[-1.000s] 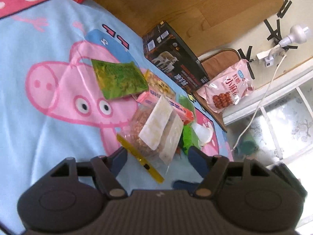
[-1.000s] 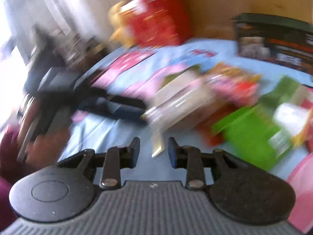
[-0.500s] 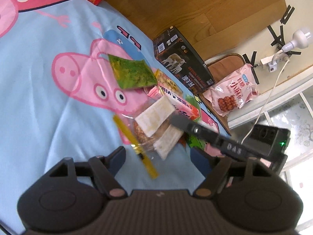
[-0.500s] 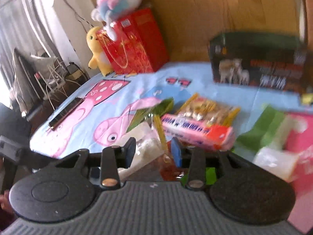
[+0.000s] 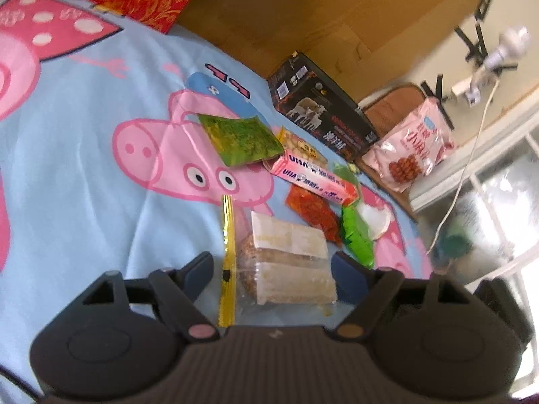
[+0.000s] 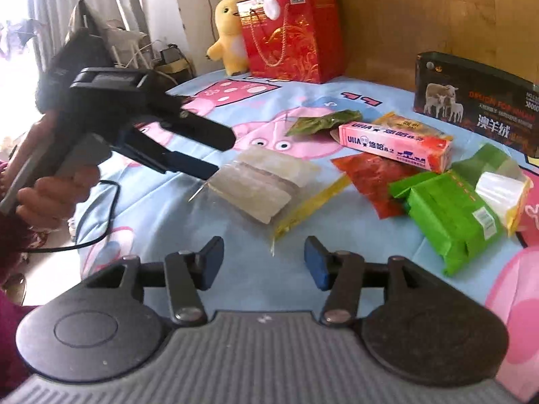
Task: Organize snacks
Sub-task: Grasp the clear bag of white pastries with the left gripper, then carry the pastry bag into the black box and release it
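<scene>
Blue cartoon-pig sheet (image 5: pixel 84 175): spread under everything.
Black box (image 6: pixel 478 101): at 1 o'clock in right wrist view, back edge of sheet.
Red gift bag (image 6: pixel 289 33): at 12 o'clock, yellow plush (image 6: pixel 229 33) just beside it.
Clear zip bag (image 5: pixel 286 262): holds pale bars, yellow seal strip along one edge; flat on sheet, between spread tips of left gripper (image 5: pixel 273 266), not pinched.
Left gripper in right wrist view (image 6: pixel 202 151): reaching in from 9 o'clock, tips at zip bag's near end.
Green packet (image 6: pixel 448 212): at 3 o'clock.
Pink carton (image 6: pixel 394 144): at 1 o'clock, atop red pouch (image 6: pixel 370 175).
Right gripper (image 6: pixel 264 262): spread wide, empty, short of zip bag.
</scene>
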A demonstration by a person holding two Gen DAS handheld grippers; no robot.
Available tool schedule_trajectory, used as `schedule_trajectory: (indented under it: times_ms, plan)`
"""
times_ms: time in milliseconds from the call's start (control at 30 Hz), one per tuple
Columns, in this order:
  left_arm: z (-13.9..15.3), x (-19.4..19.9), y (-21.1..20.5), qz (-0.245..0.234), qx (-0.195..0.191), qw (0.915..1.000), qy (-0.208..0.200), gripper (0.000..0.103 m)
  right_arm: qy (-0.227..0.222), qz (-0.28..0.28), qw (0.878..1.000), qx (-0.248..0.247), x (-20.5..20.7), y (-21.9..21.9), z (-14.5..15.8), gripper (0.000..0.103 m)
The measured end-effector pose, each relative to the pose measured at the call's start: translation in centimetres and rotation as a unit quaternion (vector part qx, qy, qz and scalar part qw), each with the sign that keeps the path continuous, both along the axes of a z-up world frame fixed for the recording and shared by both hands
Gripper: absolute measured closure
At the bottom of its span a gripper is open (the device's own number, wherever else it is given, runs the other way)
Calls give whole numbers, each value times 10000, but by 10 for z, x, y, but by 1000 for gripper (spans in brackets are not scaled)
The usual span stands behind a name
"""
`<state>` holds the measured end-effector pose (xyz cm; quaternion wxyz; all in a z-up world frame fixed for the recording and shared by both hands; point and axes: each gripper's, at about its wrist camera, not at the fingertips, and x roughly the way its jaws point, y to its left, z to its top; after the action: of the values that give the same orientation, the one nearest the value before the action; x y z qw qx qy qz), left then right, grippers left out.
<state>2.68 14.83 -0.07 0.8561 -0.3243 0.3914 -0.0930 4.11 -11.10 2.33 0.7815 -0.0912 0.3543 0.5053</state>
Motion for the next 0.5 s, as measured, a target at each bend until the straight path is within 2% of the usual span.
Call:
schedule_trajectory:
  times_ms: [133,167,200,333,500]
  plan:
    - [-1,3,-11,-172,186,9997,-38,36,-287,-77,9995,-100,3,16,-5,47]
    - [-1,5,-14,-196,237,9995,-35,43,-318,-95,9994,-84,4,21,-7,49]
    - [0,7,-16,-194,308,9993,-28,48,-352,-98,9993,-70,4,24,-8,60]
    - [14,20,-18,-292,273,9990,-173,48,-537,-225,9983,-9,3,24,-2,63]
    - [52,62,-30,-544,376,9956,-669,48,-833,-677,9934,398,28,7,27,63]
